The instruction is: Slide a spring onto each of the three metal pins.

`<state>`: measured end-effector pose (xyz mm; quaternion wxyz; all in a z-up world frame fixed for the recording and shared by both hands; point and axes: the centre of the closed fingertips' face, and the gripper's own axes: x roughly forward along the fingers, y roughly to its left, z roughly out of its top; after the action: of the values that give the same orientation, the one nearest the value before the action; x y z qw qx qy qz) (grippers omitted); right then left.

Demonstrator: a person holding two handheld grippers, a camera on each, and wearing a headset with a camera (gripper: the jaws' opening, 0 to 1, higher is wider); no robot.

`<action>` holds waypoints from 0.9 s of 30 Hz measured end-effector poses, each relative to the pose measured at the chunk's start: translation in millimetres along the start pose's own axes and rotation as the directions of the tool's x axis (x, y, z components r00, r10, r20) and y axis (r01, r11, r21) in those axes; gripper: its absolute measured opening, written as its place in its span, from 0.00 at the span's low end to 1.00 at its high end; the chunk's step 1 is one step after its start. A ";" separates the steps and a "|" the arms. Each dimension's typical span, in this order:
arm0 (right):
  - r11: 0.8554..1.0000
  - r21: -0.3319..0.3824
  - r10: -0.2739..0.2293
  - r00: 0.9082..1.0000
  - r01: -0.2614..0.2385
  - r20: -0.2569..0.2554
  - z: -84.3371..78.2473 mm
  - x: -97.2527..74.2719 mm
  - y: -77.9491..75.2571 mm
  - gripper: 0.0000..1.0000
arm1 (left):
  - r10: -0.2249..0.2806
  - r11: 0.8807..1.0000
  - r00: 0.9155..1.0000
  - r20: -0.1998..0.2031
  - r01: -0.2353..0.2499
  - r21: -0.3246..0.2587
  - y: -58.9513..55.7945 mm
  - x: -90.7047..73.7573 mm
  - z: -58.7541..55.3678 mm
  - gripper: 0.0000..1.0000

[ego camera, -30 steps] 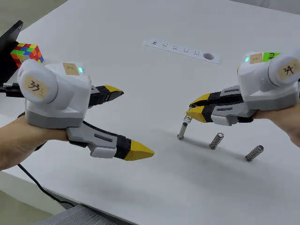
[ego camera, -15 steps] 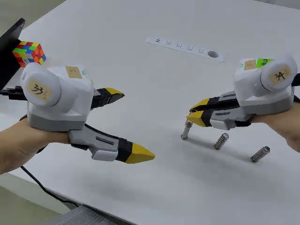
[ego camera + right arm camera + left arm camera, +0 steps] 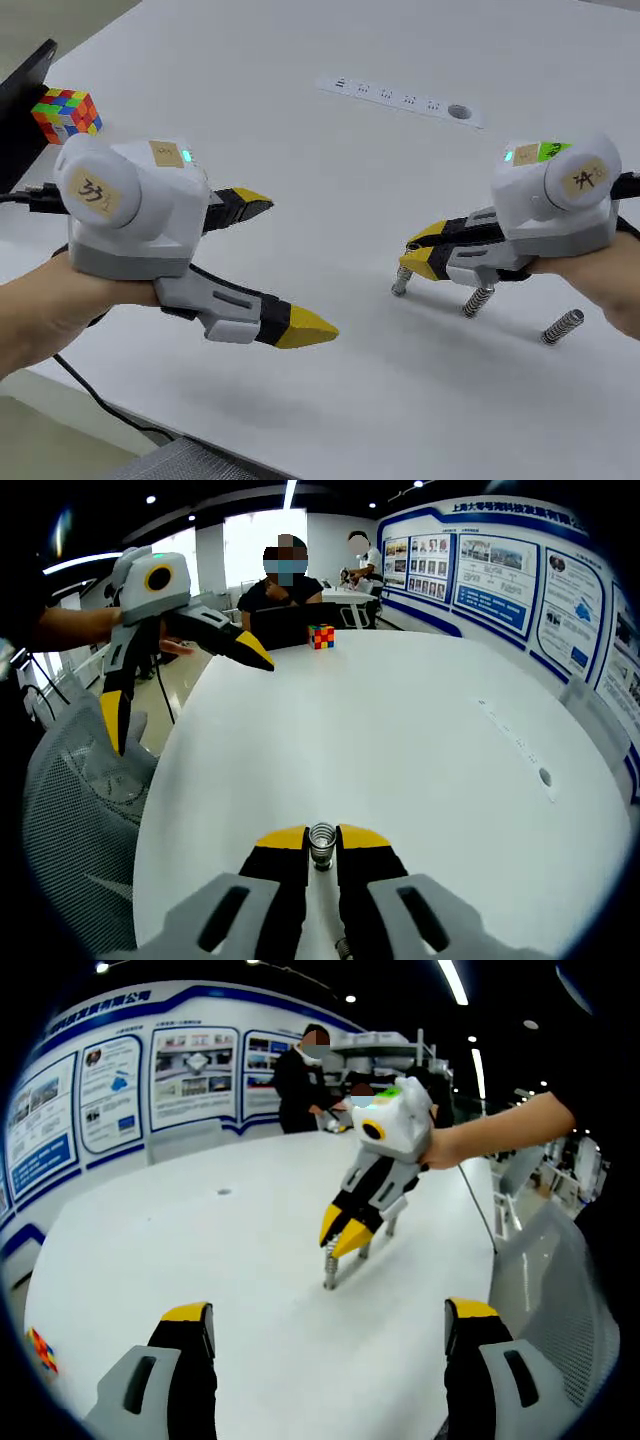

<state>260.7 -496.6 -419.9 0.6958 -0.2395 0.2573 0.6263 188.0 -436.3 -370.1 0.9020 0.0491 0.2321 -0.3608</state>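
Observation:
Three short metal pins stand in a row at the table's right. My right gripper (image 3: 415, 255) is shut on a spring (image 3: 322, 845), holding it over the leftmost pin (image 3: 402, 282), which is partly hidden under the jaw tips. The middle pin (image 3: 478, 300) and the right pin (image 3: 562, 325) each carry a spring and lean to the right. My left gripper (image 3: 285, 265) hovers wide open at the left with nothing between its jaws. In the left gripper view my own jaws (image 3: 328, 1312) frame the right gripper (image 3: 340, 1235) and the leftmost pin (image 3: 330, 1265).
A white power strip (image 3: 400, 100) lies farther back on the white table (image 3: 300, 160). A colourful cube (image 3: 62, 112) sits at the far left beside a dark screen edge (image 3: 20, 100). A cable runs off the left gripper over the table's near edge. People stand beyond the table.
My right gripper has come lower over the leftmost pin, and the spring sits farther down it. The left gripper has stayed open in about the same place.

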 end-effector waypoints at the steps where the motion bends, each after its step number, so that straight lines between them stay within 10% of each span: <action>1: 1.000 0.001 0.000 1.000 0.000 -0.001 -1.0 1.1 0.1 0.11 | 0.000 1.000 1.000 -0.001 0.000 0.001 0.1 0.0 -0.1 0.97; 27: 0.999 0.042 -0.014 0.999 0.015 -0.033 -20.6 17.8 -0.9 0.12 | -0.029 1.000 0.999 -0.033 0.029 0.005 -6.5 6.2 -6.9 0.96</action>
<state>261.9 -496.8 -447.1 0.7010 -0.2370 0.2799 0.6116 184.9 -443.2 -378.6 0.8926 0.0540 0.2464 -0.3737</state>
